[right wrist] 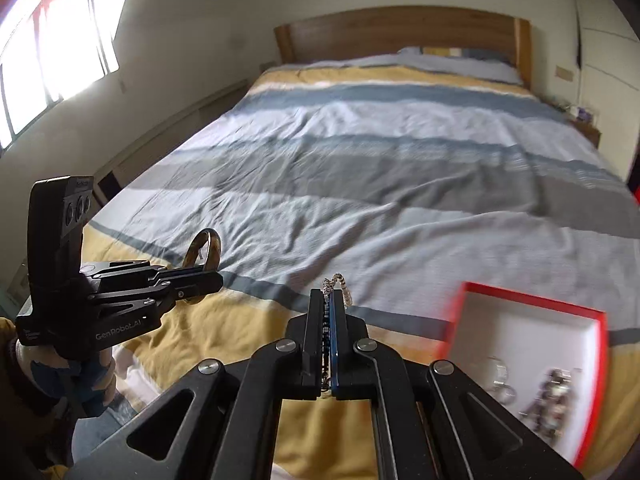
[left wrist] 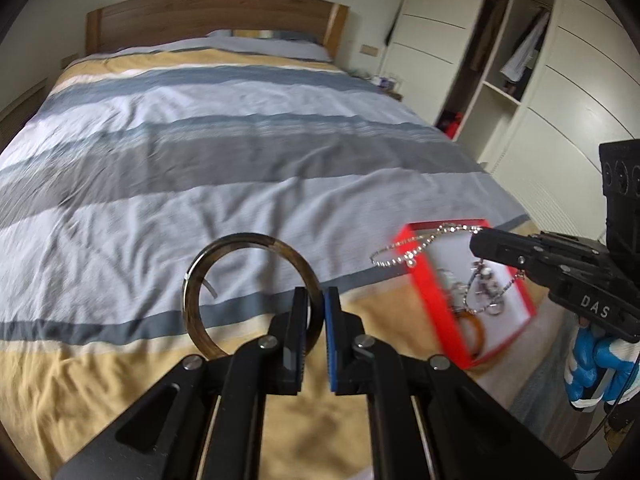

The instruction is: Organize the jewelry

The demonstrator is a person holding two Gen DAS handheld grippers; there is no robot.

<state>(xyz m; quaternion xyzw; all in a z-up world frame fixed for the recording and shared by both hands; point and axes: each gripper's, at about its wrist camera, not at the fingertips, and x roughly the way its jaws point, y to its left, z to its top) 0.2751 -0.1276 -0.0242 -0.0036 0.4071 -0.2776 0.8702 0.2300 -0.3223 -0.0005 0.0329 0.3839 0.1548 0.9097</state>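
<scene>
My left gripper (left wrist: 318, 300) is shut on a dark brown bangle (left wrist: 224, 256) and holds it upright above the bed; it also shows in the right wrist view (right wrist: 204, 248). My right gripper (right wrist: 330, 300) is shut on a silver bead chain (right wrist: 340, 280). In the left wrist view that chain (left wrist: 404, 250) hangs from the right gripper (left wrist: 480, 242) over a red box (left wrist: 432, 300) with a white inside. The box (right wrist: 532, 300) lies on the bed and holds several pieces: rings, a chain and an amber bangle (left wrist: 476, 328).
The bed has a striped blue, grey and yellow cover (left wrist: 240, 152) and a wooden headboard (left wrist: 216, 12). A white wardrobe (left wrist: 520, 60) stands to the right, a window (right wrist: 48, 48) to the left. The red box lies near the bed's front right edge.
</scene>
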